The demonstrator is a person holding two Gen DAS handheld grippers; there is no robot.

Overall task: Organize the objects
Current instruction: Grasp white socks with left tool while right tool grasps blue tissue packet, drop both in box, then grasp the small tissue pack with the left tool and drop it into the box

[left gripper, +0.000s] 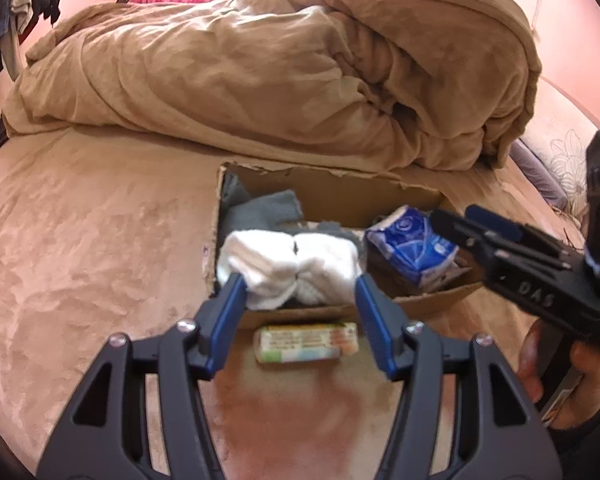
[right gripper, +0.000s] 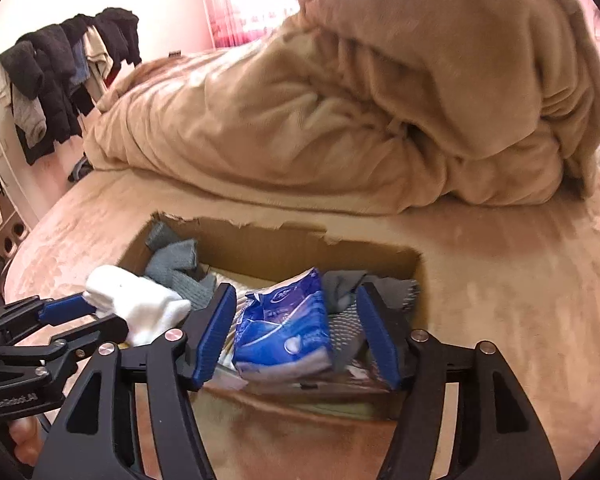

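A torn cardboard box (left gripper: 332,192) sits on the bed and holds grey socks (left gripper: 268,210), a white rolled sock bundle (left gripper: 292,268) and a blue tissue pack (left gripper: 414,246). My left gripper (left gripper: 300,296) is open, its jaws flanking the white bundle at the box's near left wall. A small green and orange packet (left gripper: 306,342) lies on the bed in front of the box, below the left jaws. My right gripper (right gripper: 298,320) is open over the box's right side, with the blue tissue pack (right gripper: 284,326) between its jaws. It shows in the left view (left gripper: 452,220) too.
A heaped tan duvet (left gripper: 284,76) fills the far half of the bed, just behind the box. Dark clothes hang on a rack (right gripper: 64,76) at the far left. A floral pillow (left gripper: 568,160) lies at the right edge. Tan bedsheet (left gripper: 80,248) spreads to the left.
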